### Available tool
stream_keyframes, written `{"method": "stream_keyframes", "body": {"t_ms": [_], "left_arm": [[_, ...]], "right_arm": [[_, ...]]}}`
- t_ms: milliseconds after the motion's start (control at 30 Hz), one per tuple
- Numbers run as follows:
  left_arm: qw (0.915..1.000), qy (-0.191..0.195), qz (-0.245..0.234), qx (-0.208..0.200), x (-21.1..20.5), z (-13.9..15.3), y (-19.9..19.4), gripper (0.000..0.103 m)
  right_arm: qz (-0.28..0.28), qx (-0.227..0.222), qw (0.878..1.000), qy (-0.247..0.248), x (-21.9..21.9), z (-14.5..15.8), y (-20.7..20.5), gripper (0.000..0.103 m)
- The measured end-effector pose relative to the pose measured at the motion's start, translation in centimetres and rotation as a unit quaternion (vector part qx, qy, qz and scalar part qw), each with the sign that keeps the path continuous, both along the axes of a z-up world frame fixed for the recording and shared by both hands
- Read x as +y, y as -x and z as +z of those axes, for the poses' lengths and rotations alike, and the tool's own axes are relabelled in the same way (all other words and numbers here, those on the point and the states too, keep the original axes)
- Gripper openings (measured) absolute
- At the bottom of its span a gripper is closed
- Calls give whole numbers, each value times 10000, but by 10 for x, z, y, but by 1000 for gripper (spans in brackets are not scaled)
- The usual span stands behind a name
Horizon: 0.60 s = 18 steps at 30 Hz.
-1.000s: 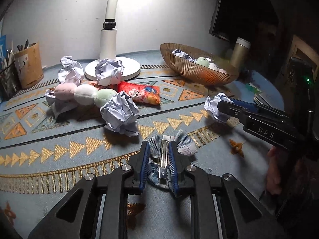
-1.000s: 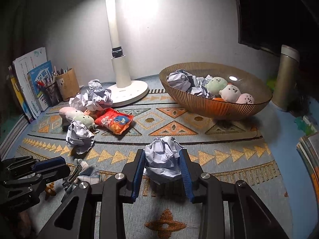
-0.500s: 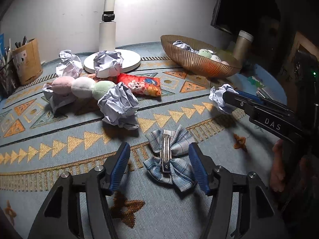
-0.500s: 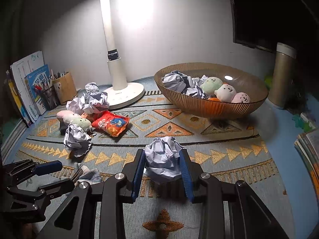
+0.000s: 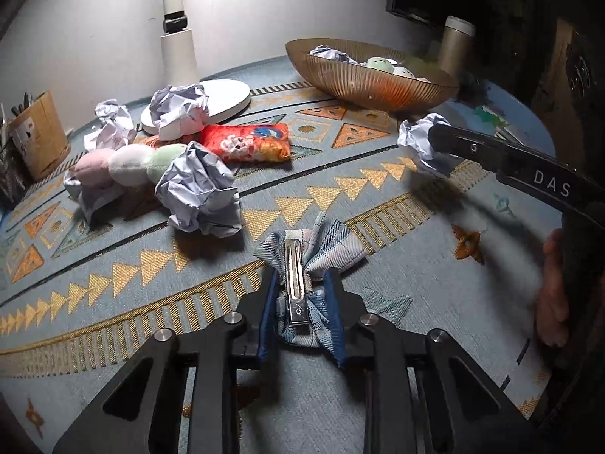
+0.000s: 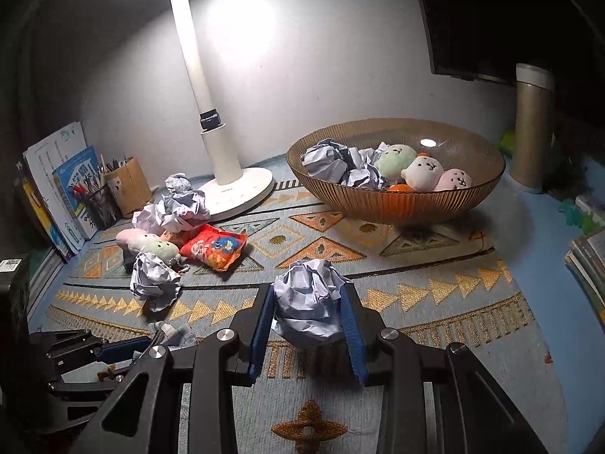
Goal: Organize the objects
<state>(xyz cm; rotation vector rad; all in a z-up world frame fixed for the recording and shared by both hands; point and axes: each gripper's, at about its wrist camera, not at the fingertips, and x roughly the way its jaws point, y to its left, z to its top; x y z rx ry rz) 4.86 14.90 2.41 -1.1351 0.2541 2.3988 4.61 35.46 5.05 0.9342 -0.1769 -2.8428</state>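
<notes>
White wall (image 6: 340,56) behind, lit by a white desk lamp (image 6: 211,128) whose round base (image 5: 211,104) sits on a blue table (image 6: 537,234) covered by a cloth (image 6: 378,249) with orange and gold triangle bands. Left edge: books (image 6: 64,196) standing upright against the wall, cardboard pen holder (image 6: 126,185) just beside them. Right side: dark screen (image 6: 491,19) on the wall, tan flask (image 6: 533,128) below it, more books stacked (image 6: 590,261) at the table edge; rest of the room is dark.
</notes>
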Motion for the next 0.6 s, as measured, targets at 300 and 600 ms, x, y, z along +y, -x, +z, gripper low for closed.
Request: {"method": "stream_keyframes", "body": {"t_ms": [300,600], "left_arm": [[9888,-1368,549,220,-44,20,-1,16],[9917,-1195,411,255,-35,19,-1,17]], "right_arm": [[-30,24,10000,-69,-2,0,-1,34],[-114,46,9998,-151,-2,-1,1,34]]}}
